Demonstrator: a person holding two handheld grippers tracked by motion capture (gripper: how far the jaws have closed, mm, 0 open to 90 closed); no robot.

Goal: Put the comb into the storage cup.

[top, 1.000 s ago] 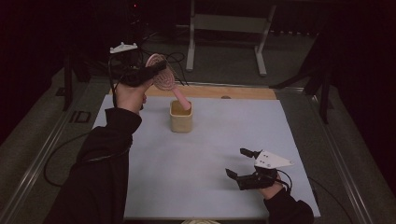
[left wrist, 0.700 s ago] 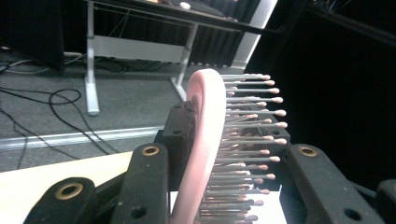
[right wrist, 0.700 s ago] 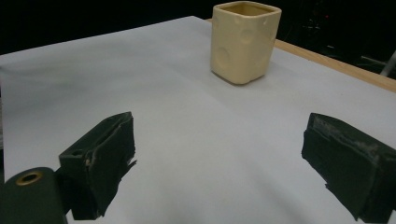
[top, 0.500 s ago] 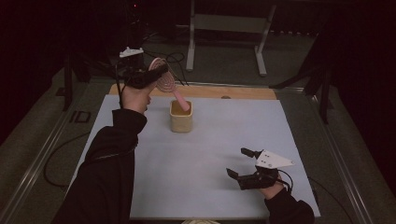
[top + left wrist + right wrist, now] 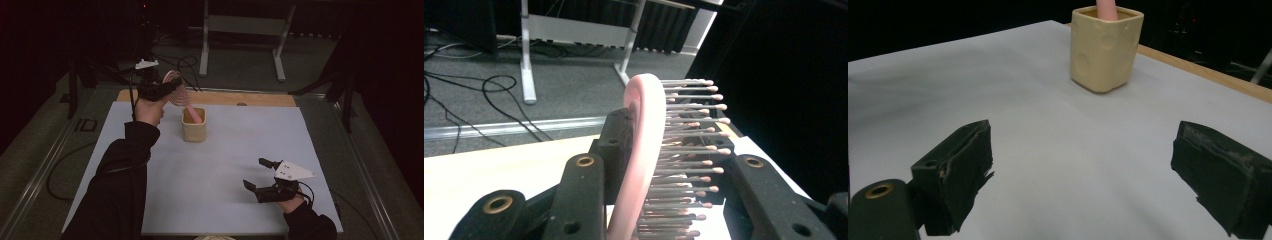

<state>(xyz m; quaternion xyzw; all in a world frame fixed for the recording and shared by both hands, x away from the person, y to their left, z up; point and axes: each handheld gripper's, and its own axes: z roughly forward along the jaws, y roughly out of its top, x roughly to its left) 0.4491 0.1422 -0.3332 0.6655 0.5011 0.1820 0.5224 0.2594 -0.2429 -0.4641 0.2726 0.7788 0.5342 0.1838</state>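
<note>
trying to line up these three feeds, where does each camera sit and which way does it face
High view: above the person's side, facing forward and down on the pale grey table; both sleeves and hands show.
Left gripper view: on the left gripper, along jaws clamping the pink bristled hairbrush, toward the floor.
Right gripper view: on the right gripper, low, open jaws facing the cream square ceramic cup.
All three show the brush; high and right views share the cup.
</note>
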